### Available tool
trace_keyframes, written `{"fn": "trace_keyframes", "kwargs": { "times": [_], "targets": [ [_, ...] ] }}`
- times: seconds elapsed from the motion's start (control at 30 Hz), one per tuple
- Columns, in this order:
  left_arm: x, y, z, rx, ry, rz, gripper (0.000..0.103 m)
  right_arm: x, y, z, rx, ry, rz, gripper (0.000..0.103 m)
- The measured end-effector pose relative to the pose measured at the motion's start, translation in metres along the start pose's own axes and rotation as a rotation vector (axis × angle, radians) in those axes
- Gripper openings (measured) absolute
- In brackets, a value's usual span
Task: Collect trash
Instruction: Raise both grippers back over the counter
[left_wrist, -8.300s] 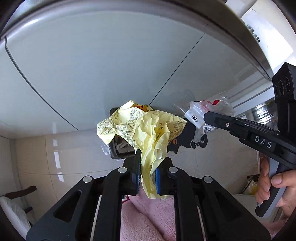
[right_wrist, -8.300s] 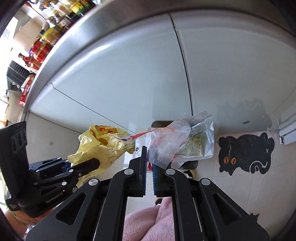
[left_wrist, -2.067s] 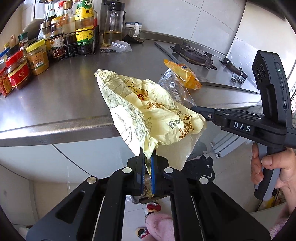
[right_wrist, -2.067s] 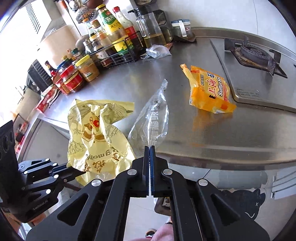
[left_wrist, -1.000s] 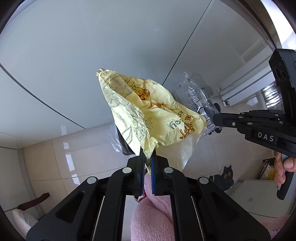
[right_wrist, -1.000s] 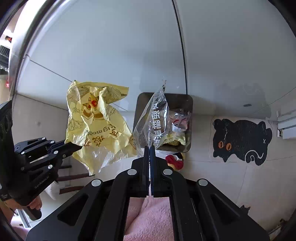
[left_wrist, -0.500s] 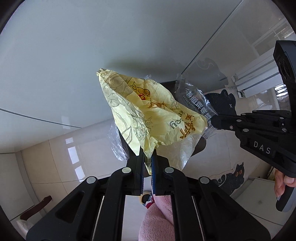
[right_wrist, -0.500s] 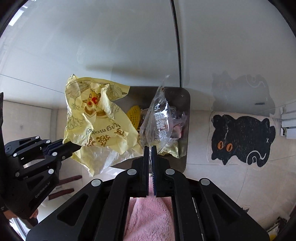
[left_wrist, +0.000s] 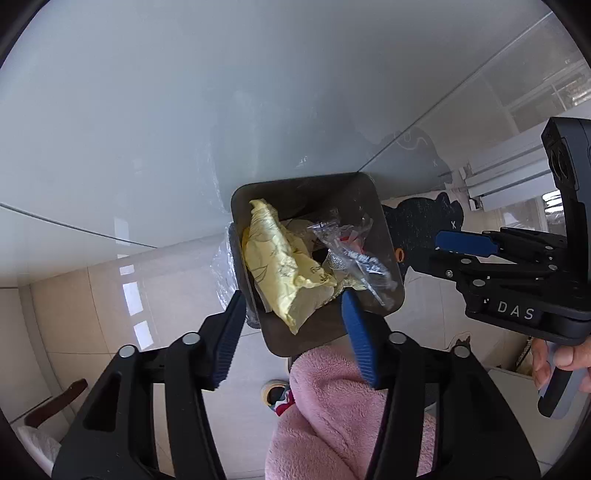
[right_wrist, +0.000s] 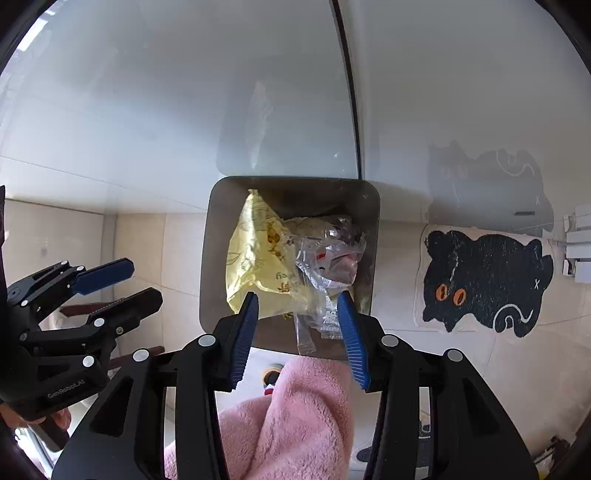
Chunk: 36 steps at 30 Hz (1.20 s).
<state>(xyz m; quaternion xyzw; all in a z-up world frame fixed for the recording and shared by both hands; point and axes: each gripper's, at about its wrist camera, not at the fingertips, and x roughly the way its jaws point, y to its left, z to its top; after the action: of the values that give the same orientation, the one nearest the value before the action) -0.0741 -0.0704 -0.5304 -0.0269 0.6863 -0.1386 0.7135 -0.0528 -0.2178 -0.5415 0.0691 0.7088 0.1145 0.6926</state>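
Observation:
A dark square trash bin stands on the floor against the white cabinet. In it lie a crumpled yellow plastic bag and a clear printed wrapper, on top of other trash. My left gripper is open and empty above the bin's near edge; it also shows in the right wrist view. My right gripper is open and empty above the bin; it also shows in the left wrist view.
A black cat-shaped mat lies on the tiled floor right of the bin. White cabinet doors rise behind it. A pink fleece sleeve hangs below both grippers. A foot in a slipper is on the floor.
Both grippers have opened. The yellow bag has dropped from my left gripper and the clear wrapper from my right gripper into the bin.

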Motion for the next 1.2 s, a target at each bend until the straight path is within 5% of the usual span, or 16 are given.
{"fn": "trace_keyframes", "kwargs": {
  "times": [0.07, 0.23, 0.73, 0.97, 1.2],
  "targets": [
    [-0.013, 0.002, -0.002, -0.013, -0.021, 0.004, 0.074, -0.013, 0.002, -0.001, 0.008, -0.025, 0.009, 0.079],
    [-0.062, 0.004, -0.008, -0.016, -0.071, 0.026, 0.093, -0.066, 0.013, -0.010, -0.042, -0.100, -0.033, 0.098],
    [-0.301, 0.003, 0.006, -0.050, -0.462, -0.008, 0.095, -0.301, 0.066, -0.009, -0.120, -0.477, 0.041, 0.100],
    [-0.372, 0.005, 0.052, -0.037, -0.576, 0.013, 0.095, -0.357, 0.085, 0.034, -0.171, -0.615, 0.013, 0.100],
    [-0.393, 0.013, 0.120, -0.050, -0.617, 0.068, 0.095, -0.368, 0.099, 0.079, -0.243, -0.666, -0.038, 0.100]
  ]
}}
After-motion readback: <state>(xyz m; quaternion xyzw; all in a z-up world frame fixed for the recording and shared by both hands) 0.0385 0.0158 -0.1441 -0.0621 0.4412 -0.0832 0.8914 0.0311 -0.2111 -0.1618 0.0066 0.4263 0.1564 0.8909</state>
